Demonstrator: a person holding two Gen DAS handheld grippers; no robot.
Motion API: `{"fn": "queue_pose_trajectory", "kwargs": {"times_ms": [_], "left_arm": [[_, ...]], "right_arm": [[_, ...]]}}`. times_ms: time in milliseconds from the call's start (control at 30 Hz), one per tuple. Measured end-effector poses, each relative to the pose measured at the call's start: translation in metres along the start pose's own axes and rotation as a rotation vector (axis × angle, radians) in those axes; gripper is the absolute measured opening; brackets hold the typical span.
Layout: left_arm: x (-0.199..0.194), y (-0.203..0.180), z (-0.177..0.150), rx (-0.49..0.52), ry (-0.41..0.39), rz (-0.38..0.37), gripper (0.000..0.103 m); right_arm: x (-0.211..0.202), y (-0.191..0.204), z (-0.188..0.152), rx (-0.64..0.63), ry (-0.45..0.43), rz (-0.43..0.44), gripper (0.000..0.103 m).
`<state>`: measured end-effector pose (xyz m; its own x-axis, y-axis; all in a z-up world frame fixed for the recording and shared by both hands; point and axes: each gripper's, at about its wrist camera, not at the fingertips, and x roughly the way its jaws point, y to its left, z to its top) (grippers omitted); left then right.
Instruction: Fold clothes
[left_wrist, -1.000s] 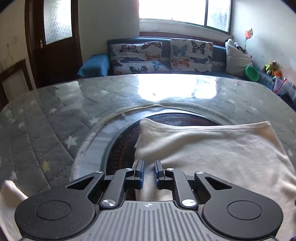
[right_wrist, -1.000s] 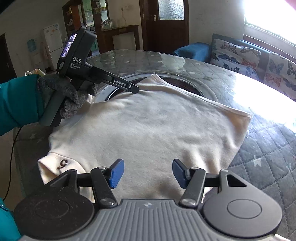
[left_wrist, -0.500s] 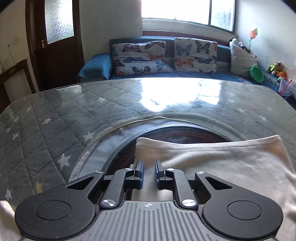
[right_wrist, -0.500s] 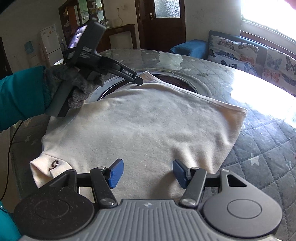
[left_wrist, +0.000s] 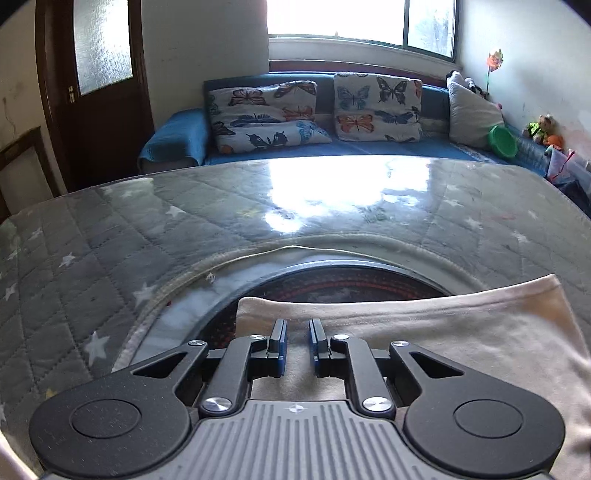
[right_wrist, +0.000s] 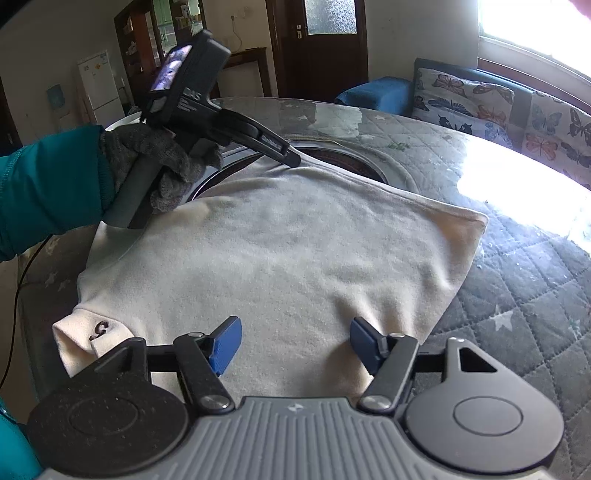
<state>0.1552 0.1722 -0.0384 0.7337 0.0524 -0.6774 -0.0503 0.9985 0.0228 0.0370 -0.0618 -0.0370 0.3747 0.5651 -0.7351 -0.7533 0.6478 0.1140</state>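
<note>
A cream garment (right_wrist: 295, 258) lies spread flat on the quilted grey table cover (right_wrist: 517, 295); a collar with a dark letter mark (right_wrist: 99, 328) sits at its near left. In the right wrist view, the left gripper (right_wrist: 293, 160), held by a gloved hand (right_wrist: 166, 166), is shut on the garment's far corner, and the fabric tents up to its tip. In the left wrist view, its fingers (left_wrist: 296, 325) are nearly together over the garment (left_wrist: 443, 332) edge. My right gripper (right_wrist: 295, 328) stands open just above the near hem, with nothing between its pads.
A round dark inset (left_wrist: 351, 286) with a pale rim lies in the table under the garment's far edge. A blue sofa with butterfly cushions (left_wrist: 332, 110) stands beyond the table below a bright window. A teal sleeve (right_wrist: 48, 192) crosses the left side.
The left gripper has risen and shifted right with the far corner pinched, drawing that edge up. The right gripper has stayed open over the near hem.
</note>
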Motion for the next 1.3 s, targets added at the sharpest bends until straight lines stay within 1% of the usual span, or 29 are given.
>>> {"fn": "queue_pose_trajectory", "kwargs": {"times_ms": [167, 267, 367, 433, 567, 633, 767, 933, 967, 1000, 1067, 1233, 1300], "left_arm": [[0.003, 0.003, 0.006, -0.023, 0.001, 0.005, 0.016], [-0.001, -0.004, 0.003, 0.008, -0.01, -0.023, 0.018], [0.003, -0.01, 0.001, 0.039, -0.011, -0.006, 0.02], [0.003, -0.009, 0.002, 0.022, -0.003, -0.008, 0.02], [-0.014, -0.009, 0.001, 0.024, -0.018, -0.023, 0.023], [-0.027, -0.011, -0.005, 0.024, -0.029, -0.046, 0.023], [-0.057, -0.019, -0.026, 0.036, -0.033, -0.089, 0.023], [-0.099, -0.03, -0.061, 0.08, -0.042, -0.148, 0.023], [-0.107, -0.033, -0.069, 0.094, -0.044, -0.156, 0.025], [-0.116, -0.037, -0.077, 0.109, -0.047, -0.162, 0.027], [-0.131, -0.045, -0.093, 0.138, -0.057, -0.166, 0.029], [-0.16, -0.061, -0.127, 0.192, -0.092, -0.166, 0.029], [-0.167, -0.067, -0.138, 0.203, -0.09, -0.172, 0.029]], "right_arm": [[0.0, -0.004, 0.0, 0.009, -0.005, 0.001, 0.067], [0.0, -0.006, 0.0, 0.016, -0.008, -0.002, 0.067], [0.002, -0.009, 0.0, 0.023, -0.007, -0.013, 0.067], [-0.001, -0.01, 0.0, 0.025, -0.011, -0.022, 0.067], [-0.012, -0.004, -0.004, 0.018, -0.024, -0.027, 0.067], [-0.018, 0.0, -0.007, 0.013, -0.03, -0.025, 0.067], [-0.03, 0.008, -0.012, 0.002, -0.043, -0.02, 0.067], [-0.035, 0.025, -0.026, -0.015, -0.023, -0.004, 0.067], [-0.035, 0.028, -0.029, -0.02, -0.018, -0.005, 0.067], [-0.037, 0.033, -0.033, -0.034, -0.012, -0.011, 0.067], [-0.04, 0.041, -0.04, -0.064, -0.008, -0.025, 0.067], [-0.048, 0.054, -0.053, -0.081, 0.003, -0.035, 0.067], [-0.049, 0.057, -0.059, -0.077, 0.01, -0.041, 0.067]]}}
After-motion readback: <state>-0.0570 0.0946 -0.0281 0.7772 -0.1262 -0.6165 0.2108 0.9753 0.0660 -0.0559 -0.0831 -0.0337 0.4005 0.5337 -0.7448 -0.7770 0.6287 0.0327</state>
